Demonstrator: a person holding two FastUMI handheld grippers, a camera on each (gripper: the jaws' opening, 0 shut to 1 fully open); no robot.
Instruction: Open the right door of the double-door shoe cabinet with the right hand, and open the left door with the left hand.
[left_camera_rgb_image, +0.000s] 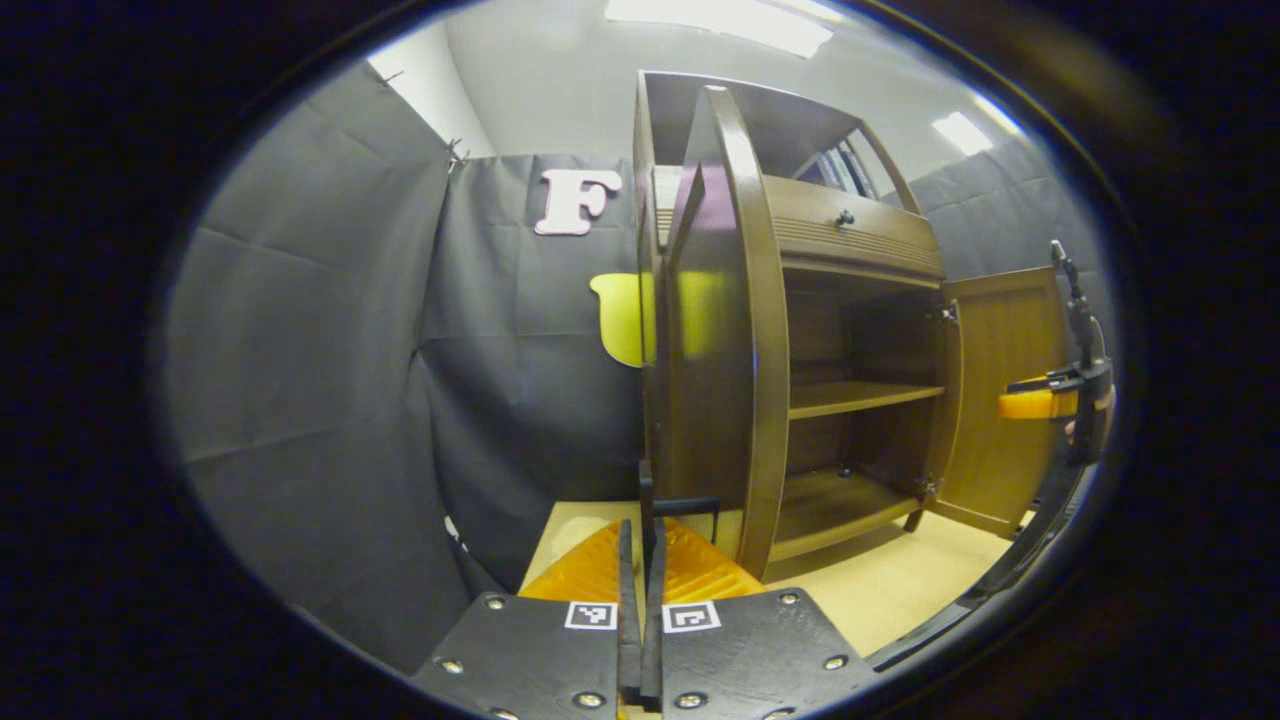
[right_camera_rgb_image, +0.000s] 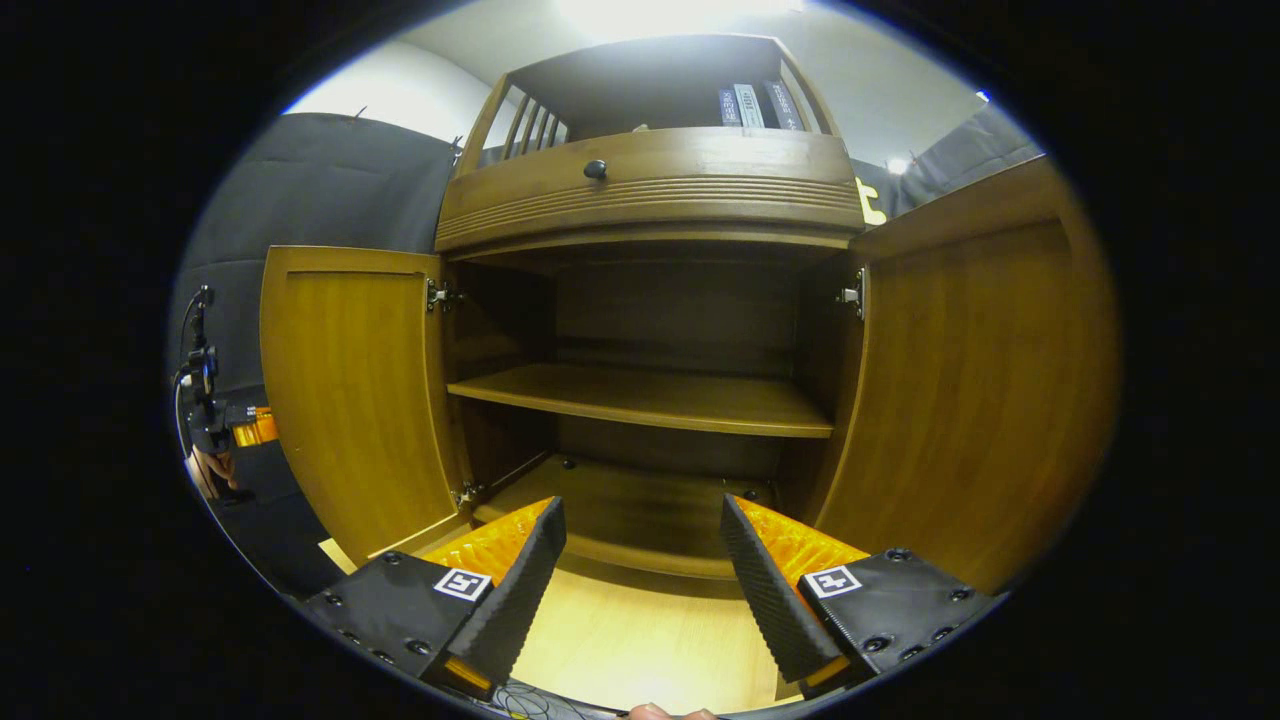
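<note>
With both doors swung wide, nearly done.
Left gripper pinching left door handle at 6 o'clock: ease outward, then let go; right gripper spread, clear of right door.

The left gripper has its fingers pressed nearly together, pointing forward and level. The right gripper holds its fingers spread wide apart, gripping nothing. In the right gripper view, a hand holds the left gripper's handle at far left.

Brown wooden shoe cabinet, black drawer knob, pale floor
</note>
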